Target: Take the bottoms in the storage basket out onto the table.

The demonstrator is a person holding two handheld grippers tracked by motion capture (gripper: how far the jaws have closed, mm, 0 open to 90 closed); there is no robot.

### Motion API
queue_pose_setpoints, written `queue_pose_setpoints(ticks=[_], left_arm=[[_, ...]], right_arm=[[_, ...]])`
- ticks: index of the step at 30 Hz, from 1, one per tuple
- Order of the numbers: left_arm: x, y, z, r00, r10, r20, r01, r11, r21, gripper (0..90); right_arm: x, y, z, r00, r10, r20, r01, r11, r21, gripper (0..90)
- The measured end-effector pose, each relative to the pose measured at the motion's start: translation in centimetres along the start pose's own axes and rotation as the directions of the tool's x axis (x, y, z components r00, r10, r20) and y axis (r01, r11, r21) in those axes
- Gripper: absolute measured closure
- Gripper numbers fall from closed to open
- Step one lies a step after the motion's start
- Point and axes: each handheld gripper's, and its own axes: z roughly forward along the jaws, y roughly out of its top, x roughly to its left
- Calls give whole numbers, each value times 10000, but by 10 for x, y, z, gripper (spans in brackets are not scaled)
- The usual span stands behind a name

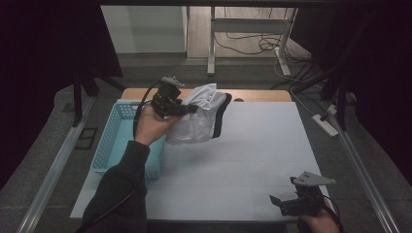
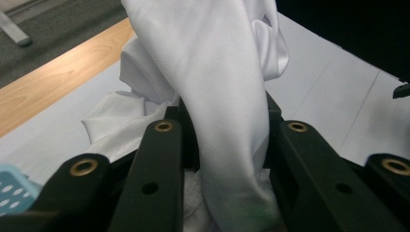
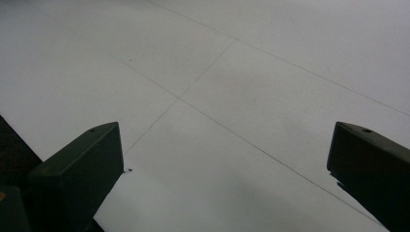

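While the left gripper (image 1: 190, 109) grips the cloth (image 1: 199, 119), lifting is done; laying it out is left.

Clamped on a fold of white cloth with a dark edge, it holds the bundle up over the table's (image 1: 252, 160) far left part, just beside the basket (image 1: 111, 141) at the left edge; I judge the cloth still has to be set down and spread. That forearm reaches forward from the near edge, hand level. At the near right corner the right gripper (image 1: 275, 201) rests low, jaws wide apart, holding nothing.

Dark long sleeve (image 1: 119, 187), black hand-held gripper (image 1: 190, 109) with brass-ringed screws, trailing black cable, grey three-cornered plate (image 1: 313, 179)
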Motion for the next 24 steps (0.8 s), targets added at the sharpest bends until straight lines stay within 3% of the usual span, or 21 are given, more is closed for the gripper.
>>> queue_pose_setpoints(ticks=[13,24], left_arm=[[-13,3,30,9993,249,278,-259,9990,359,726],[-19,-2,55,9987,231,459,-260,9977,628,724]], right_arm=[[0,0,0,10000,4,-30,-5,10000,-32,0],[0,0,0,10000,13,-35,-13,10000,-41,0]])
